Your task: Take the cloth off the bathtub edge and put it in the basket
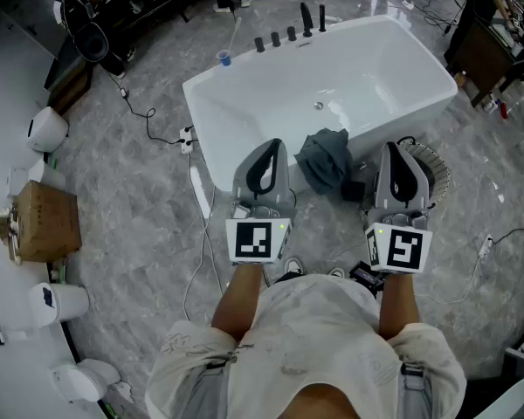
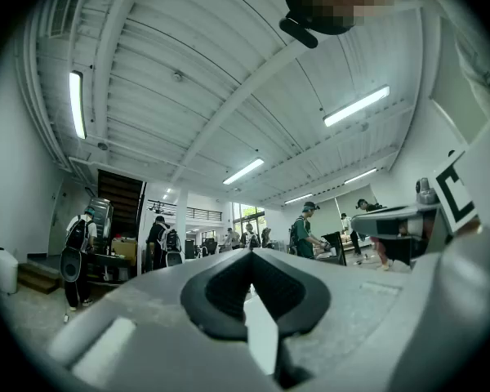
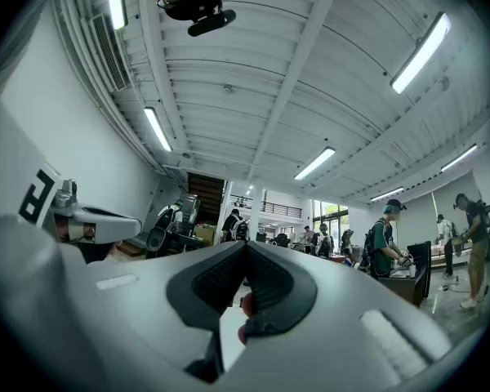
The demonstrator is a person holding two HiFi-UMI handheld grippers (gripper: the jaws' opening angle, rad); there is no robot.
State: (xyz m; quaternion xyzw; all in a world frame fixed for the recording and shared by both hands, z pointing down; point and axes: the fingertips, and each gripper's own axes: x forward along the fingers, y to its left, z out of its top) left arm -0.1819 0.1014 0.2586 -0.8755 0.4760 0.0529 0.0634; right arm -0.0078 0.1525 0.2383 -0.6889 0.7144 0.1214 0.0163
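STATUS: not started | cloth (image 1: 323,160): draped on bathtub (image 1: 198,112) near edge | basket (image 1: 434,171): beside tub | left hand-held gripper (image 1: 264,157), right hand-held gripper (image 1: 400,157): jaws closed, empty | LEFT: grasp, transfer

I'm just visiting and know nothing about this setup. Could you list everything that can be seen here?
bathtub: one, white, on the grey floor ahead of the person
cloth: one, grey-blue, draped over the tub's near edge
basket: one, pale and slatted, on the floor by the tub, partly hidden behind the right claw
tap fittings: several, black, tub's far rim
cup: one, blue, beside the tub's far rim
cardboard box: one, brown, far left
cables: several, white and black, on the floor
people: several, far back in the hall
left claw: grey, shut, left of the cloth
right claw: grey, shut, right of the cloth
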